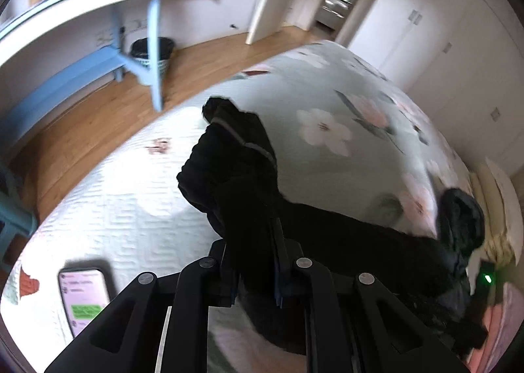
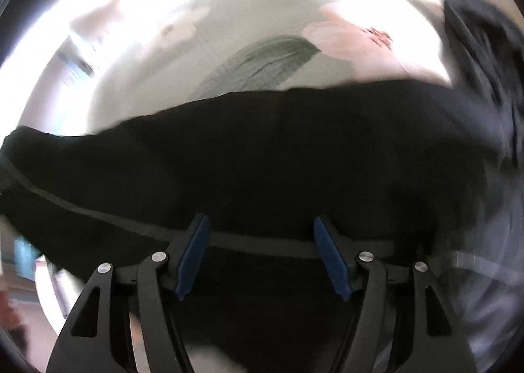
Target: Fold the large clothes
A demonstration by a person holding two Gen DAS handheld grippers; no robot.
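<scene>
A large black garment [image 1: 235, 170] hangs bunched from my left gripper [image 1: 258, 242], which is shut on a fold of it above the bed. From there the cloth trails right and down to a dark heap [image 1: 461, 219] near the bed's edge. In the right wrist view the same black garment [image 2: 262, 150] spreads wide under my right gripper [image 2: 260, 229]. That gripper stands open, its blue pads [image 2: 195, 251] well apart. A grey seam band [image 2: 262, 243] runs across between the pads, and they do not press on it.
The bed has a floral cover [image 1: 327, 104] and a white quilt [image 1: 131, 196]. A phone [image 1: 85, 297] with a lit screen lies on the quilt at the lower left. Beyond the wooden floor stand a blue desk [image 1: 154, 45], a bin [image 1: 152, 52] and white wardrobes [image 1: 442, 29].
</scene>
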